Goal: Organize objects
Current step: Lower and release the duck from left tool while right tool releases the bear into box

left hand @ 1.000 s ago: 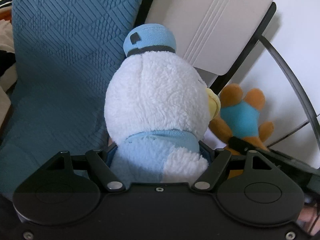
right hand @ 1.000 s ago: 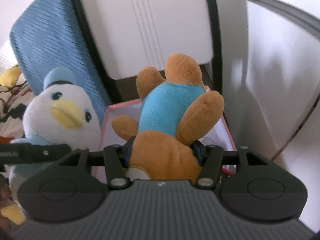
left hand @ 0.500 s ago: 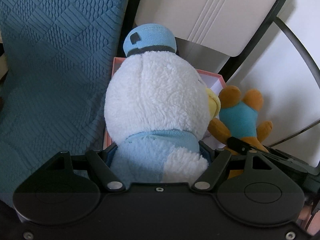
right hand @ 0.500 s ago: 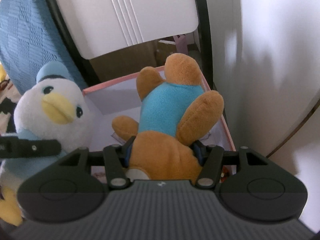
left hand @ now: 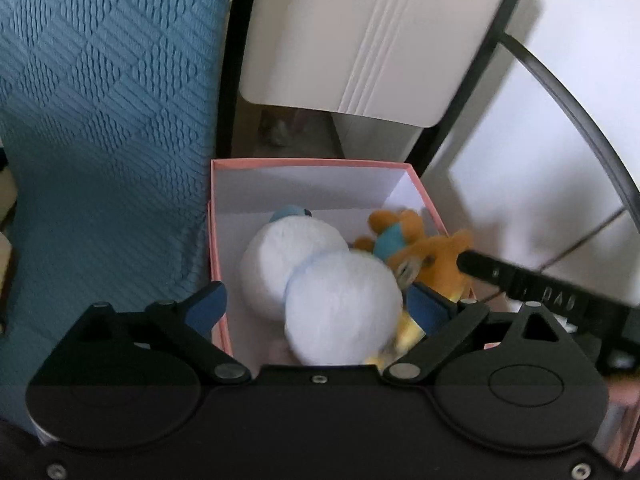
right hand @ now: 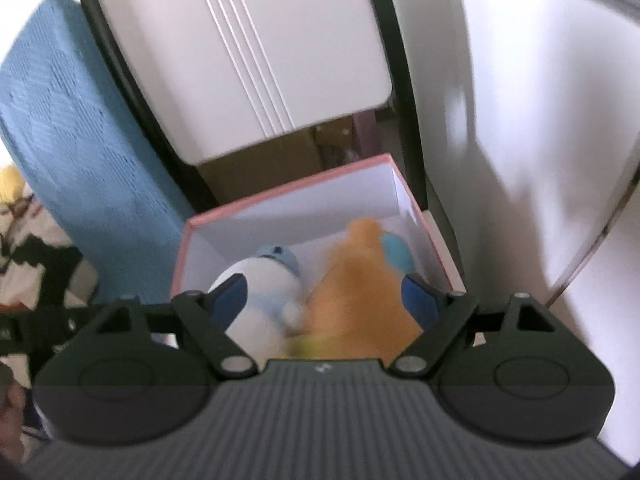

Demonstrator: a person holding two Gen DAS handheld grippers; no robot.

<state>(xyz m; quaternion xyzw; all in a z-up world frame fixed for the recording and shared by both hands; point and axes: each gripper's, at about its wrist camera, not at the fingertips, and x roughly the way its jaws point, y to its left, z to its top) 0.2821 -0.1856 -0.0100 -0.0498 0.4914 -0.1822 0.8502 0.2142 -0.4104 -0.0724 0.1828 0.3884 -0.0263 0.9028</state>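
I saw the white duck plush (left hand: 316,276), blurred, with its blue cap pointing toward the far wall of the pink box (left hand: 312,164), and the orange bear plush (right hand: 360,292) in a teal shirt beside it at the box's right side. My left gripper (left hand: 320,304) stood wide open, holding nothing, the duck just below and between its blue pads (left hand: 206,310). My right gripper (right hand: 324,298) was spread open too, empty, the bear smeared directly ahead. Behind the box stood a white chair back (left hand: 372,36) and a blue textured cushion (left hand: 100,120).
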